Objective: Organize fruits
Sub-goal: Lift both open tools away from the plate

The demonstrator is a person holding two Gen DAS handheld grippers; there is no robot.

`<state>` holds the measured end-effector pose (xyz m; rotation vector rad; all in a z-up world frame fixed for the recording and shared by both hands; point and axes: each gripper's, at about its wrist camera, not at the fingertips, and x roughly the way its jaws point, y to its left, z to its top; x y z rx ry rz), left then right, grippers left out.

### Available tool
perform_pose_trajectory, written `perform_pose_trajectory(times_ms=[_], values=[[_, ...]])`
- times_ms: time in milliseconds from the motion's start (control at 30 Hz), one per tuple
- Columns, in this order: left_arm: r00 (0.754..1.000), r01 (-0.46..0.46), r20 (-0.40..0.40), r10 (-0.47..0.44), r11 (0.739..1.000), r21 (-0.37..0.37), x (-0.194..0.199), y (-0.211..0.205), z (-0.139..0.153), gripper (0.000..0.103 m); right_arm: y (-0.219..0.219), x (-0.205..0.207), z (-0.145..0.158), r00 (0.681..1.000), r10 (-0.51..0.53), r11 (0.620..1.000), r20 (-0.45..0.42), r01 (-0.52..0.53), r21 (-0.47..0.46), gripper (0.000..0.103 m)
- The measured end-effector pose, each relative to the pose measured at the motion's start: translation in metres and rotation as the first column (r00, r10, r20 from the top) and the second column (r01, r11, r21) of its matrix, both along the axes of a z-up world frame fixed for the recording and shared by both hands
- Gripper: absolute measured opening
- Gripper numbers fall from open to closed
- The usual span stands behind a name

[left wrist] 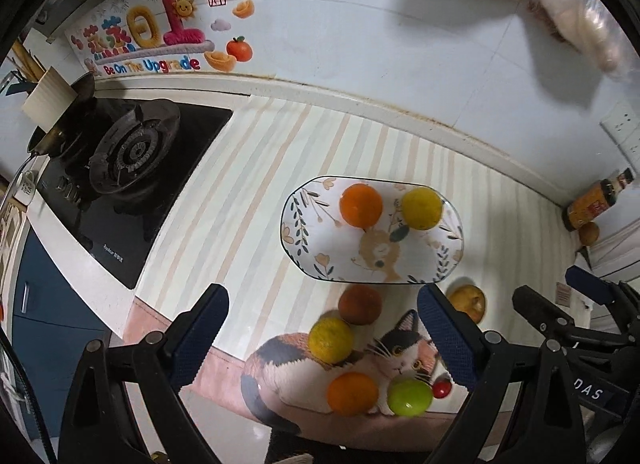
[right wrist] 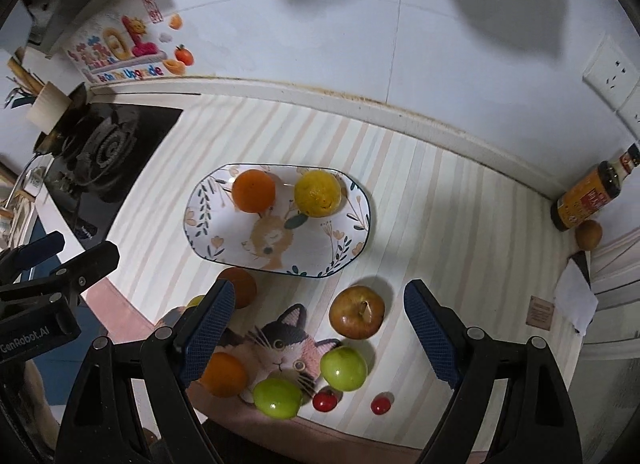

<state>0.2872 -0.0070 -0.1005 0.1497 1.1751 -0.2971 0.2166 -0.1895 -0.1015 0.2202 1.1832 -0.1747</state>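
An oval floral plate [left wrist: 320,248] [right wrist: 224,240] rests on the striped counter mat with an orange [left wrist: 361,204] [right wrist: 254,190] and a yellow fruit [left wrist: 422,208] [right wrist: 318,192] on it. In front of the plate lie a dark orange [left wrist: 359,304] [right wrist: 242,286], a yellow fruit [left wrist: 331,340], an orange [left wrist: 353,392] [right wrist: 224,374], green fruits [left wrist: 410,396] [right wrist: 278,398] [right wrist: 344,368], an apple [right wrist: 357,312] [left wrist: 468,300] and cherry tomatoes [right wrist: 325,400] [right wrist: 381,404]. My left gripper [left wrist: 322,338] hangs open above the loose fruit, holding nothing. My right gripper [right wrist: 320,338] is open and holds nothing too.
A gas hob [left wrist: 132,159] [right wrist: 96,159] sits at the left. A sauce bottle [left wrist: 596,199] [right wrist: 588,193] and a brown fruit [right wrist: 589,234] stand in the far right corner by the tiled wall. A cat picture [right wrist: 280,348] decorates the mat's front edge.
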Motion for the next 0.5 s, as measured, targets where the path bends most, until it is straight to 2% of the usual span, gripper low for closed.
perform_pose_trajectory(times_ms=[333, 500], values=[[1.0, -0.011, 0.01, 0.011, 0.999, -0.043, -0.013, 0.01, 0.02, 0.097, 0.003, -0.015, 0.022, 0.999, 0.0, 0.999, 0.044, -0.001, 0.034, 0.089], [1.0, -0.018, -0.001, 0.018, 0.999, -0.032, -0.011, 0.011, 0.015, 0.097, -0.006, -0.013, 0.013, 0.999, -0.027, 0.998, 0.038, 0.025, 0.065, 0.089]])
